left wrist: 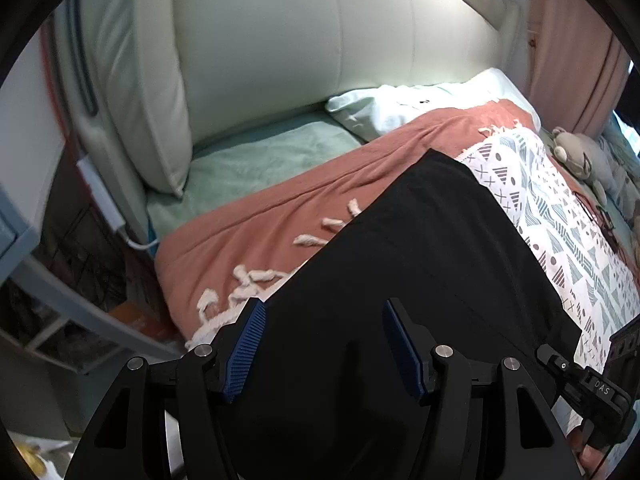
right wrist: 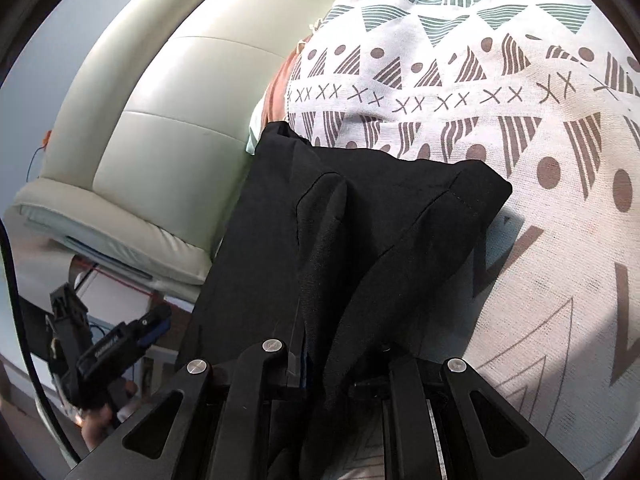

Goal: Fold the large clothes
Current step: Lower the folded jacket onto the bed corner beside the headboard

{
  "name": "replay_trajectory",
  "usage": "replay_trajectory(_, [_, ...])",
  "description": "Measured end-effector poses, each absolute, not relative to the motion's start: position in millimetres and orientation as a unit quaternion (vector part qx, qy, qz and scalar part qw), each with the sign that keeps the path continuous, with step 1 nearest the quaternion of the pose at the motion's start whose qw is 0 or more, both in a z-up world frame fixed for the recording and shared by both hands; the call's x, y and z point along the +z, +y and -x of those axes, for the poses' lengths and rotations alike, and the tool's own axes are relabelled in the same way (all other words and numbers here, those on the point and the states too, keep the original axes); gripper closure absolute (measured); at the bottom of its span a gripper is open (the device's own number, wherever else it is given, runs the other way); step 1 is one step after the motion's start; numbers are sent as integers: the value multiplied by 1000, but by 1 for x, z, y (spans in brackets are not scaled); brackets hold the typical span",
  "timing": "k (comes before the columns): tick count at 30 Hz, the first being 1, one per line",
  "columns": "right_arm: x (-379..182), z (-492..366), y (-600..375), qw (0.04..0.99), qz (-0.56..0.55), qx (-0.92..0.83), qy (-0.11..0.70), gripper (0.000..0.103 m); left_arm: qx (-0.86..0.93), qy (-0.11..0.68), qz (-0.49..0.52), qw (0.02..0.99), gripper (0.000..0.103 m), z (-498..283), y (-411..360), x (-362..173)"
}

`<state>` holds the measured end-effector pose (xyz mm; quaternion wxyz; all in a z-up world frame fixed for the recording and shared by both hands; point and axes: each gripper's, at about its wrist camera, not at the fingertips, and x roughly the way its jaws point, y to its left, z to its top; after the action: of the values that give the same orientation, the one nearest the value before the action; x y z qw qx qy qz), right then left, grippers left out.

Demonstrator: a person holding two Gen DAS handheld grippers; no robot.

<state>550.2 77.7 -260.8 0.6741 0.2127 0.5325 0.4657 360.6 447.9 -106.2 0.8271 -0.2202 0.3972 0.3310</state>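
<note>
So the black garment (left wrist: 420, 264) is lying stretched out in a long flat strip across the bed, sitting on top of a white throw with a geometric print (left wrist: 560, 216). Plain dark woven fabric, no pattern. At the near end it's bunching up into a couple of raised folds (right wrist: 360, 216), with a stitched hem edge showing along one side.

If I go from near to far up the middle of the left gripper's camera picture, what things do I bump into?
left gripper → black garment → pinkish-orange blanket → mint green sheet → cream padded headboard.
</note>
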Motion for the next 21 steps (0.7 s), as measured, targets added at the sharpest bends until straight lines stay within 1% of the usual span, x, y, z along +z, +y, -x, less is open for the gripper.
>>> replay_trajectory(4, [-262,-548,66,674,-216,460,536,90,337,386,261,818,40,-327,453,-118])
replay_trajectory(8, [-257,-542,63,691,-197,455,527,91,347,353,296,817,40,-298,455,-120])
replay_trajectory(9, [-256,-540,62,695,-192,453,525,91,349,348,303,816,39,-294,454,-120])
replay_trajectory(10, [-255,-537,61,698,-187,452,524,91,356,345,305,813,37,-290,453,-119])
replay_trajectory(12, [-255,-536,60,699,-183,451,524,91,376,339,306,806,16,-282,450,-120])
replay_trajectory(14, [-257,-537,57,693,-189,453,528,91,386,332,319,800,8,-274,449,-126])
replay_trajectory(18, [-261,-533,52,689,-195,452,531,91,379,354,364,774,8,-271,452,-155])
replay_trajectory(21, [-262,-532,51,687,-195,454,533,91,365,335,422,759,8,-263,456,-173])
